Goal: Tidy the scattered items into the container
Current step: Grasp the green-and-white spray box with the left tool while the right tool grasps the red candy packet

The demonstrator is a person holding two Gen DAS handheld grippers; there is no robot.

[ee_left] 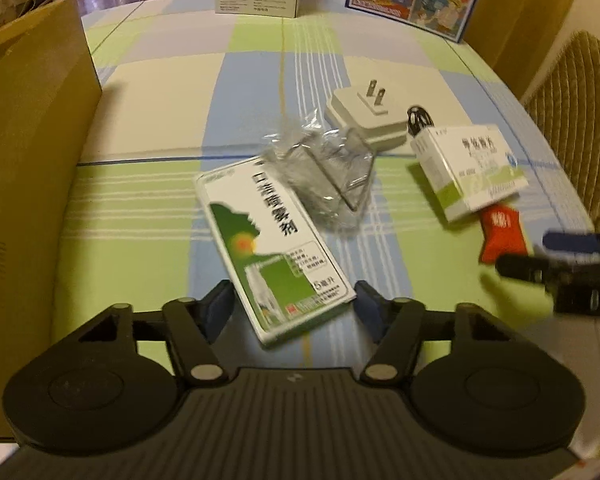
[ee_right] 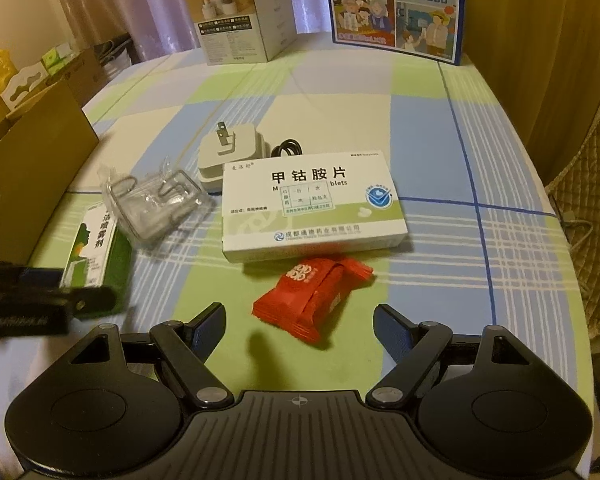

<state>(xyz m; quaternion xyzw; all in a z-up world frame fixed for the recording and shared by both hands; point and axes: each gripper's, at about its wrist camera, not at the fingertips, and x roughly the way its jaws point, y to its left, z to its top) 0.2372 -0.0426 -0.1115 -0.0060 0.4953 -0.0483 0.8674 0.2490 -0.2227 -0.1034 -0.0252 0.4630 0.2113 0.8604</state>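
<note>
My left gripper (ee_left: 296,304) is open, its jaws on either side of the near end of a green and white spray box (ee_left: 272,256) lying on the tablecloth; I cannot tell if they touch it. My right gripper (ee_right: 298,320) is open just short of a red snack packet (ee_right: 312,304), which also shows in the left wrist view (ee_left: 502,236). A white tablet box (ee_right: 312,208) lies behind the packet. A crumpled clear plastic wrapper (ee_right: 156,204), a white plug adapter (ee_right: 230,152) and a black cable (ee_right: 286,148) lie further back. The cardboard box container (ee_left: 24,168) stands at the left.
A white product box (ee_right: 240,20) and a blue illustrated carton (ee_right: 396,4) stand at the table's far edge. A woven chair (ee_left: 576,128) is at the right. The checked tablecloth (ee_right: 480,220) covers the table. The left gripper shows at the left of the right wrist view (ee_right: 32,300).
</note>
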